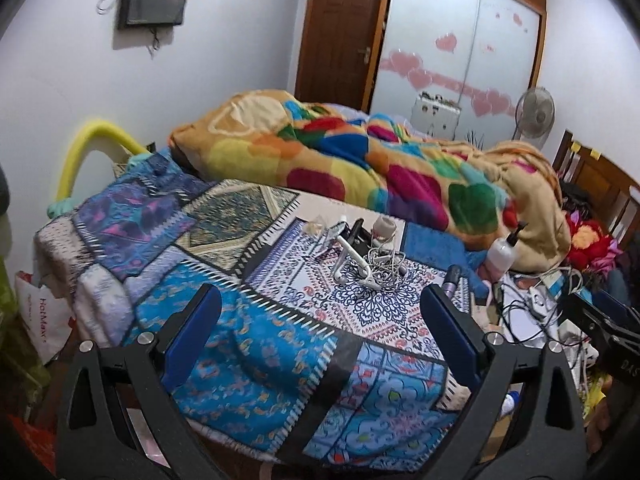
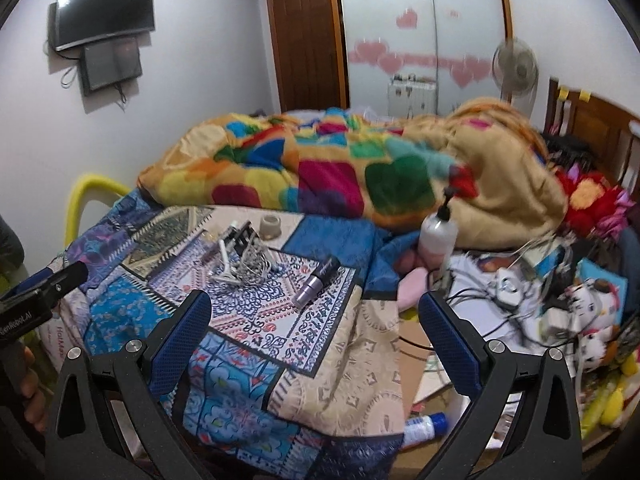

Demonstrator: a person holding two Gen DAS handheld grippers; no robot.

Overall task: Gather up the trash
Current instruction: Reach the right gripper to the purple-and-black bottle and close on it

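Blue pads line the fingers of both tools, and both tools are spread wide with nothing between them. The left gripper (image 1: 320,320) hangs over the near edge of the patchwork quilt (image 1: 248,344) on the bed, and the right gripper (image 2: 316,324) hangs over the same quilt (image 2: 248,376), a bit more to the right side. Farther up the quilt sits a little heap of odds and ends: a tangle of white cord (image 1: 384,264), a white bent clip (image 1: 352,256) and a small black box (image 1: 362,236), all touching each other. From the right wrist the same cord tangle (image 2: 256,268) shows, with a small tan cup (image 2: 271,227) just behind it. A shiny purple and black tube (image 2: 318,280) lies on its side on the quilt, near the heap but apart from it. A clear pump bottle (image 2: 440,232) stands upright by the edge of the big bright blanket (image 2: 304,164), which is bunched up across the back of the bed. To the right of the quilt there is a messy pile of wires (image 2: 512,284) and stuffed toys. A white and blue bottle (image 2: 424,428) lies low down beside the bed.
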